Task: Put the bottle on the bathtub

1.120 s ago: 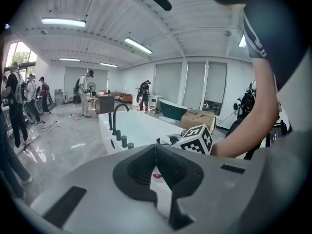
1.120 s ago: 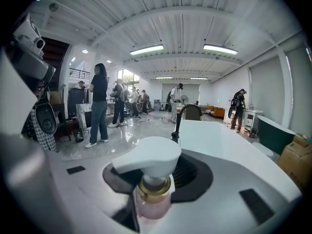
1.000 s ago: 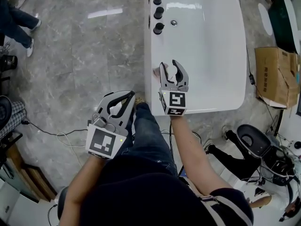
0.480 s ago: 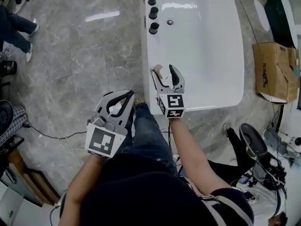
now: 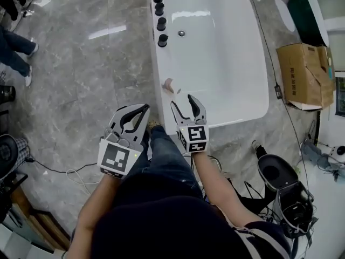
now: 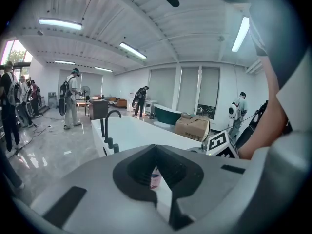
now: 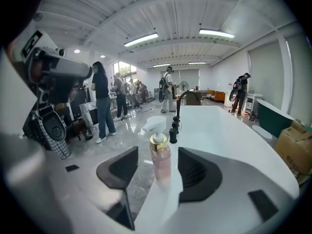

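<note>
A small pink bottle (image 5: 168,85) with a gold collar and white pump stands upright on the left rim of the white bathtub (image 5: 237,116). My right gripper (image 5: 182,102) is open just short of it, with its jaws apart from the bottle. In the right gripper view the bottle (image 7: 161,164) stands on the rim (image 7: 229,145) ahead, framed by the open gripper (image 7: 157,149). My left gripper (image 5: 144,109) hangs over the floor beside the tub, shut on nothing. Its view shows the shut gripper (image 6: 156,149) with a sliver of the bottle (image 6: 155,178) behind.
Black tap fittings (image 5: 160,22) line the tub's left rim, with a drain (image 5: 181,33) beside them. A cardboard box (image 5: 302,74) and a cable lie right of the tub. People stand on the grey floor at far left (image 5: 16,53). Black equipment (image 5: 280,179) sits lower right.
My right gripper has drawn back from the bottle, which now stands free on the rim. The left gripper has stayed shut in place. The view has shifted.
</note>
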`<state>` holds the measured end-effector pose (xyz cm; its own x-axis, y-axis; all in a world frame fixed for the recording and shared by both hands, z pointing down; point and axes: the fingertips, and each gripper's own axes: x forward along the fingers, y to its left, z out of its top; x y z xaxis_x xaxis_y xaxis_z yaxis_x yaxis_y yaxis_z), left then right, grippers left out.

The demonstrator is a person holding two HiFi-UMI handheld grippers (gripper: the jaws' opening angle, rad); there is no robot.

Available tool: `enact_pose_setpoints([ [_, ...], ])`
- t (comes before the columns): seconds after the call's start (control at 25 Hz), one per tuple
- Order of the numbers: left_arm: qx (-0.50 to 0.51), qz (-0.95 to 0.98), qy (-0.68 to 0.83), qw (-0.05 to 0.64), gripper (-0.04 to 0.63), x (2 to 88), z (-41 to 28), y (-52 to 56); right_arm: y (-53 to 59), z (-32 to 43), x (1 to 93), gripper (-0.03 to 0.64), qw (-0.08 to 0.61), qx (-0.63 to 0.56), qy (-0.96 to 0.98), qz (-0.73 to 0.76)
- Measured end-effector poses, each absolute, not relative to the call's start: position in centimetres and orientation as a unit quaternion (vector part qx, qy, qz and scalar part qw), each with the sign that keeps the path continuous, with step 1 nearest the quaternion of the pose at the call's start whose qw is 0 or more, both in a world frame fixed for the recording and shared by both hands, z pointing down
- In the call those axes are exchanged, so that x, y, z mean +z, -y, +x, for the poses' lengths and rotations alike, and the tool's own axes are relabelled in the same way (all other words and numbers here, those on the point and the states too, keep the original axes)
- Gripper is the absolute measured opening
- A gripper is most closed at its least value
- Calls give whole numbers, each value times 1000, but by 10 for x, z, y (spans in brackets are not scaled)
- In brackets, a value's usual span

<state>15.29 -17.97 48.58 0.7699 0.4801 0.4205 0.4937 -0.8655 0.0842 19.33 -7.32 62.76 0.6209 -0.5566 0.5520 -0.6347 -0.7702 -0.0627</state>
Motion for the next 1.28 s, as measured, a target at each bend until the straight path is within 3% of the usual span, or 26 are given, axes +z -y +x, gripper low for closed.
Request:
enact_pose_setpoints([
  [0.12, -198, -945, 259, 4, 23, 488, 131, 197, 76, 166, 600, 95, 51, 257, 301, 917],
  [0.24, -176, -951, 253, -6, 23, 473, 154, 197, 65, 188, 551, 50, 16, 224, 276, 935],
  [0.4, -141, -966, 216, -4, 23, 436, 191, 198, 53, 227, 467, 38, -17, 162, 266, 950],
  [0.68, -54, -990, 130, 10, 23, 348, 188, 227, 63, 247, 358, 38, -23, 72, 292, 954],
  [1.28, -12, -998, -45, 43, 23, 258, 120, 330, 193, 209, 259, 38, -1, -19, 435, 900],
])
